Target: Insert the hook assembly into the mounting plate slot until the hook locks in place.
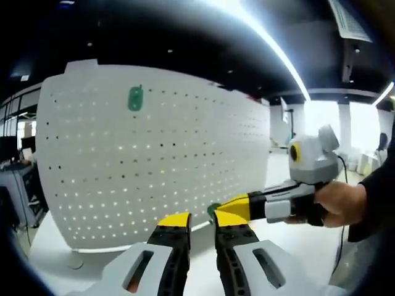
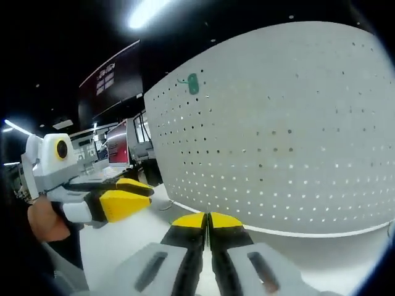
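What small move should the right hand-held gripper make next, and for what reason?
Probably lift the right hand-held gripper toward the board and line its green piece up with a hole. In the left gripper view the piece sits at that gripper's tip, low by the board's bottom edge and not yet in any hole. One green hook already hangs near the top.

A tall white pegboard (image 1: 154, 154) stands upright on the white desk (image 1: 46, 246), walling off the far side; a green hook (image 1: 135, 98) juts from its upper holes, with bare perforated face around it; open desk lies in front of the board; the right gripper (image 1: 229, 211) crosses that space just ahead of the left gripper (image 1: 200, 220) jaws.
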The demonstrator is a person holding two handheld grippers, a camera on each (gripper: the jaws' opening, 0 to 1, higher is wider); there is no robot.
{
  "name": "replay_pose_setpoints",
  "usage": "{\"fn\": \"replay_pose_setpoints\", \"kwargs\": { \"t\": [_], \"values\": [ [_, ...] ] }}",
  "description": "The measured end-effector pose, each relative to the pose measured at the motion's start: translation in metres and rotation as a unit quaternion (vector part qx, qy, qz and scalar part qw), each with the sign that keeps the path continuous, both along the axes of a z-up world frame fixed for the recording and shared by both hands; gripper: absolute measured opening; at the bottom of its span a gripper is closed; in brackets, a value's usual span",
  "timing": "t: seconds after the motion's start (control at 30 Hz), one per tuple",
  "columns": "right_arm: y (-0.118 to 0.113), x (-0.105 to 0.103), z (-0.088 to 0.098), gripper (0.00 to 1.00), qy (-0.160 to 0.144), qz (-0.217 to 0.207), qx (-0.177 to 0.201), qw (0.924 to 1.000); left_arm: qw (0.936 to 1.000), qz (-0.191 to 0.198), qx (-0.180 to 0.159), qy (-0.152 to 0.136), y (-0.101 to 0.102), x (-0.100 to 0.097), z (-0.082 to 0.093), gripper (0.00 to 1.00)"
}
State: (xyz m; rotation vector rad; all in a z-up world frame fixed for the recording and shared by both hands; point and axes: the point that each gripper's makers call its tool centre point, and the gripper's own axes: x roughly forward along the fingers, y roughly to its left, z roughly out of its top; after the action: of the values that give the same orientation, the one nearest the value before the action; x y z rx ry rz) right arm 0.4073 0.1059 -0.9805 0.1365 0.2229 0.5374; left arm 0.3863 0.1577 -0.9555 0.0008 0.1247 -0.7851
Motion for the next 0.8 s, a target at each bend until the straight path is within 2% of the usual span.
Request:
{"fn": "replay_pose_setpoints", "kwargs": {
  "t": [0.43, 0.8],
  "values": [
    [0.009, -0.007, 0.017, 0.00, -0.015, 0.022, 0.037, 0.9989, 0.9982, -0.027, -0.046, 0.027, -0.008, -0.005, 0.003, 0.15],
    [0.022, -0.016, 0.029, 0.00, -0.036, 0.059, 0.062, 0.9956, 0.9943, -0.041, -0.085, 0.052, -0.009, -0.007, 0.005, 0.09]
  ]
}}
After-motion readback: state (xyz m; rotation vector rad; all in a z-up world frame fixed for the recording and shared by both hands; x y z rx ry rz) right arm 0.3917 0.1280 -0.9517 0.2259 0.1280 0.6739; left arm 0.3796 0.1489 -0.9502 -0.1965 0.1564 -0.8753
